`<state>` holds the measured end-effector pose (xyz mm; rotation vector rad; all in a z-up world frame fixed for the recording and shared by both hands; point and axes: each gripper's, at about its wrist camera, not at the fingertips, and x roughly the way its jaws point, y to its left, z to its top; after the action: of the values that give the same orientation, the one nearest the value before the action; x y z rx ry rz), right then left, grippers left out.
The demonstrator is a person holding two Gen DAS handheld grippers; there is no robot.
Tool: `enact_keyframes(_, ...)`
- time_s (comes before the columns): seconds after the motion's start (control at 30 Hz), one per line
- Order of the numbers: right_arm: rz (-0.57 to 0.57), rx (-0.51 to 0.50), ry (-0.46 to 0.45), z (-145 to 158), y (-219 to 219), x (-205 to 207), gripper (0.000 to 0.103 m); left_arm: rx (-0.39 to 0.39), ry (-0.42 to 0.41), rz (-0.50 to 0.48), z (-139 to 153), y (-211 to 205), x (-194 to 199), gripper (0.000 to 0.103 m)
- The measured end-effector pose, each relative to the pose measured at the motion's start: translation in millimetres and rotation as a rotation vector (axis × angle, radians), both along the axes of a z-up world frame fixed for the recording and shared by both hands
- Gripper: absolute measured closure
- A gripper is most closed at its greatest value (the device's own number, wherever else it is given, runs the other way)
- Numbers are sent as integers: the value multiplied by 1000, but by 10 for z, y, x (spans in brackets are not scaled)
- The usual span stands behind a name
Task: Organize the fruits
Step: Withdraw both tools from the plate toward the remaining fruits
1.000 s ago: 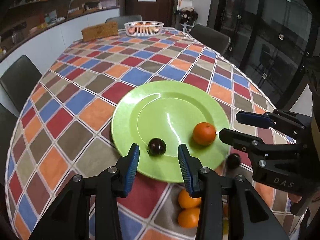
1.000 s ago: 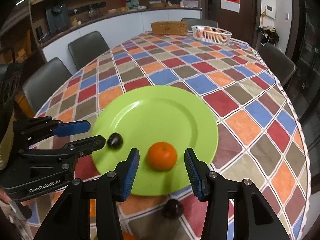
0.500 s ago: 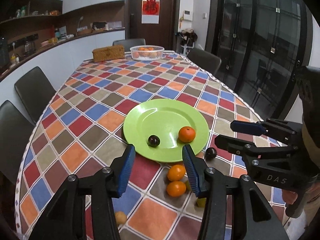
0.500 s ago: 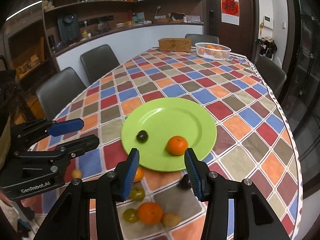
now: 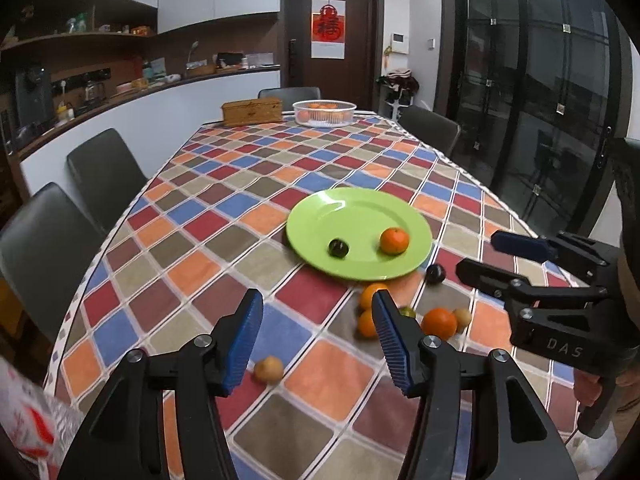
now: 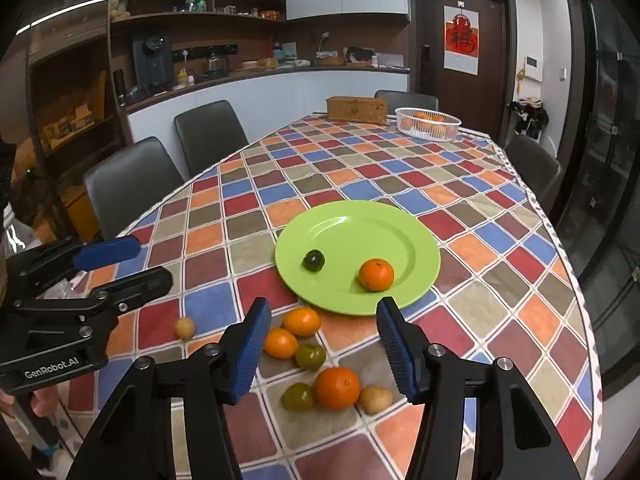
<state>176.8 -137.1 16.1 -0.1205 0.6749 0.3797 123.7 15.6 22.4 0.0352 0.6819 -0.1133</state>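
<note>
A green plate [image 5: 360, 208] [image 6: 360, 228] on the chequered cloth holds one orange [image 5: 394, 241] [image 6: 376, 275] and one dark plum [image 5: 338, 248] [image 6: 313, 260]. Loose fruit lies on the cloth in front of the plate: oranges [image 6: 302, 321] [image 6: 337, 387], green fruits [image 6: 310, 357], small tan fruits [image 6: 375, 399] [image 5: 269, 369] and another dark plum [image 5: 435, 274]. My left gripper [image 5: 318, 320] [image 6: 132, 264] and right gripper [image 6: 322, 320] [image 5: 500, 256] hover side by side, back from the plate and above the loose fruit. Their jaws are opening, with nothing between them.
A white basket of oranges [image 5: 324, 113] and a wicker box [image 5: 252, 111] stand at the table's far end. Dark chairs [image 5: 104, 172] line the left side and far end. A crinkly bag [image 5: 24, 420] shows at the near left corner. The table's right edge [image 6: 576, 280] curves close by.
Both grippers have drawn back and upward from the plate, leaving the plum and the orange on it. Their jaws stand wider, and the loose fruit in front has come into view.
</note>
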Motion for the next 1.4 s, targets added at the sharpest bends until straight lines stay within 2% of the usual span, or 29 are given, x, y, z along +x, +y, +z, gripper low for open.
enact_keyframes(0.23, -60, 2, -42, -36, -39, -219, 47, 47, -21, 109, -142, 116, -275, 47)
enact_keyframes(0.5, -91, -43, -76, -139, -4, -415, 47, 42, 17, 145, -324, 259, -435, 47)
enact_keyframes(0.8, -114, -3, 5, -388, 30, -527, 47, 53, 34, 119, -482, 294, -447, 47)
enact_keyframes(1.07, -116, 25, 104, -628, 92, -435, 47, 81, 50, 85, -596, 332, -333, 47)
enact_keyframes(1.4, -118, 29, 199, -853, 175, -275, 47, 81, 107, 43, -797, 394, -115, 47)
